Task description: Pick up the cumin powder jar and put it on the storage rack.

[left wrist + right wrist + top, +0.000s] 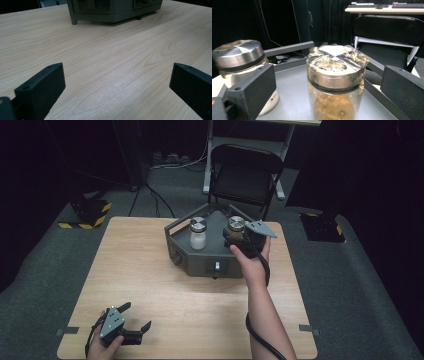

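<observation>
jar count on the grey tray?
2. The white-filled jar stands at the tray's left; the brown-filled jar stands at its right, between the right gripper's open jaws. None looks hidden.

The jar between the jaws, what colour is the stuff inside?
Brown powder, clearest in the right gripper view.

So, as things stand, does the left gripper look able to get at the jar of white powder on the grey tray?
Probably yes, with a long reach. The left gripper sits open near the table's front edge, and bare tabletop lies between it and the grey tray. The jar of white powder stands on the tray's left side, clear of the right gripper.
</observation>
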